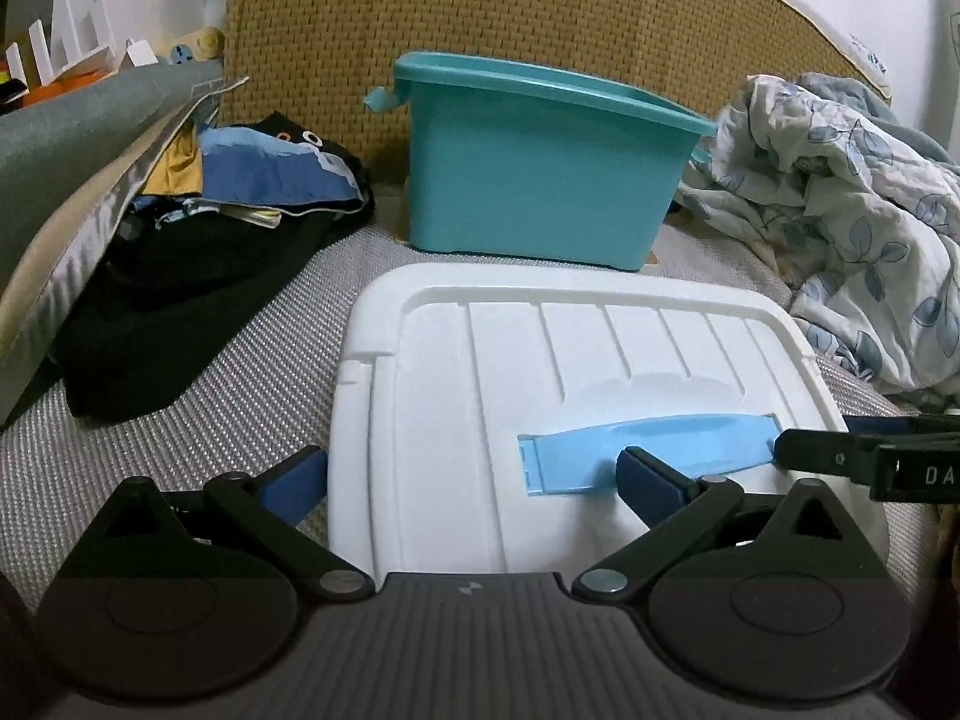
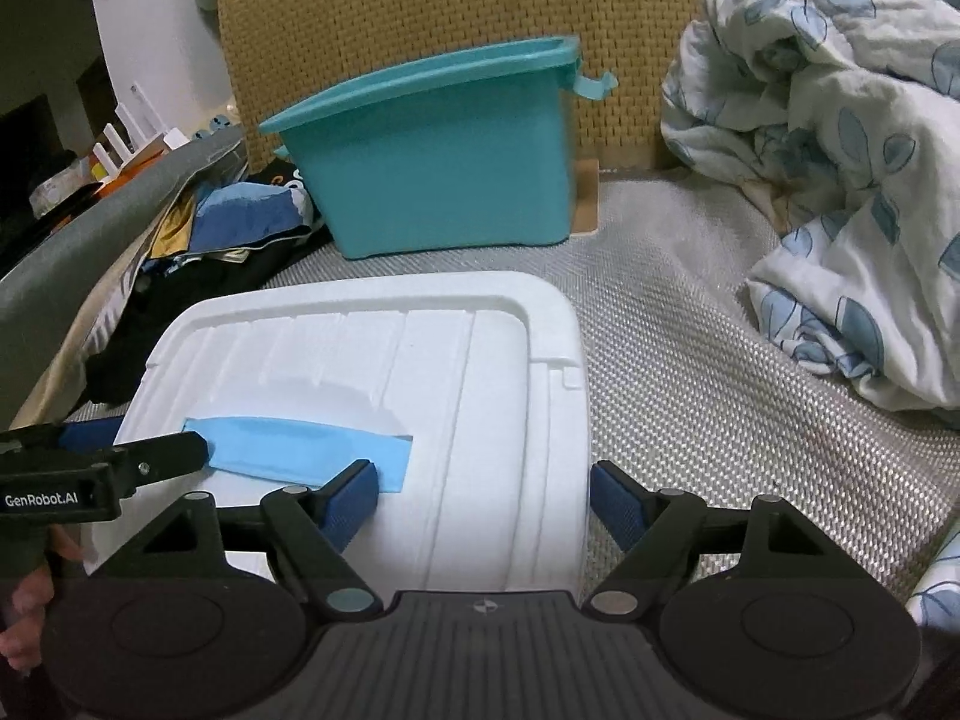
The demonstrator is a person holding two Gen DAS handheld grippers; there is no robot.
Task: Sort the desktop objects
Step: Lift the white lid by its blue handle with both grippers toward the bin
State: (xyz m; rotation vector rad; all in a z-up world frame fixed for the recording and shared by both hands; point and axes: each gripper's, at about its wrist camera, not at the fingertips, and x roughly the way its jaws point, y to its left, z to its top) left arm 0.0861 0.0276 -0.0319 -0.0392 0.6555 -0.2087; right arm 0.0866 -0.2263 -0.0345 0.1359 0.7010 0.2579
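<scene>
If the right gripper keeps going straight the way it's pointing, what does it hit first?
Most likely the white lid: the right gripper points down at its right edge, jaws open astride that edge. The teal bin stands further back.

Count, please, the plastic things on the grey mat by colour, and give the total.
Teal: 1, the open bin by the woven board.
White: 1, the lid lying flat in front of the bin.
Light blue: 1, the handle set in the lid.
Total: 3
</scene>
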